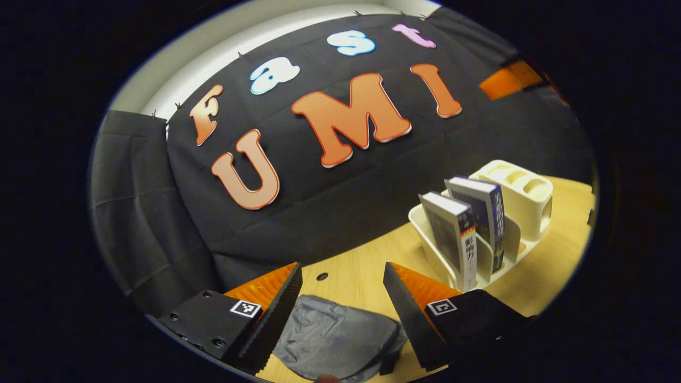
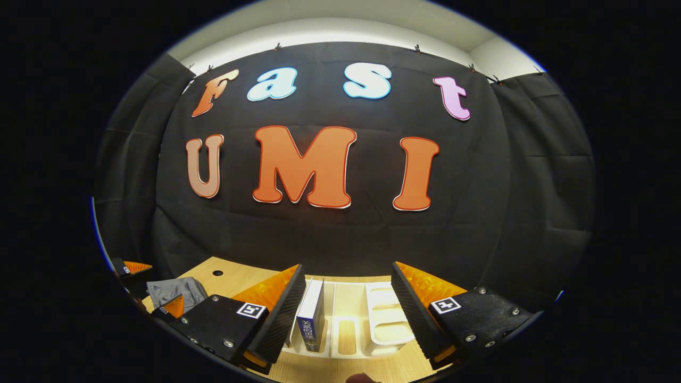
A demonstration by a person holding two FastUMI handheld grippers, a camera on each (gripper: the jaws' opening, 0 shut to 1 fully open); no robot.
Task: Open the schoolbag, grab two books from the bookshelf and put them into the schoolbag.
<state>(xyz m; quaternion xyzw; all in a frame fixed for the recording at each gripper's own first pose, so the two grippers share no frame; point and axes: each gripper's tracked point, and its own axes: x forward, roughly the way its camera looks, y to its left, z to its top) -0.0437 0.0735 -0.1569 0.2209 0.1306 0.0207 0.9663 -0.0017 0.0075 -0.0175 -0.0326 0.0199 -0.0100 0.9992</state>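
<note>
Above the bookshelf (image 2: 367, 319), right gripper (image 2: 346, 303) gapes beside a book (image 2: 311, 316).

Bare wooden table (image 1: 367, 271) is lying open between the grey schoolbag (image 1: 335, 340) at 6 o'clock and the white bookshelf (image 1: 511, 223) at 3 o'clock. Two upright books (image 1: 463, 234) are filling its near slots; the slots behind them are probably standing free.

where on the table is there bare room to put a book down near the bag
Bare wood lies between the grey schoolbag and the white bookshelf, running back to the black cloth wall past the small hole in the table. More bare wood shows right of the bookshelf. The bookshelf's front slots are crowded with two upright books.
</note>
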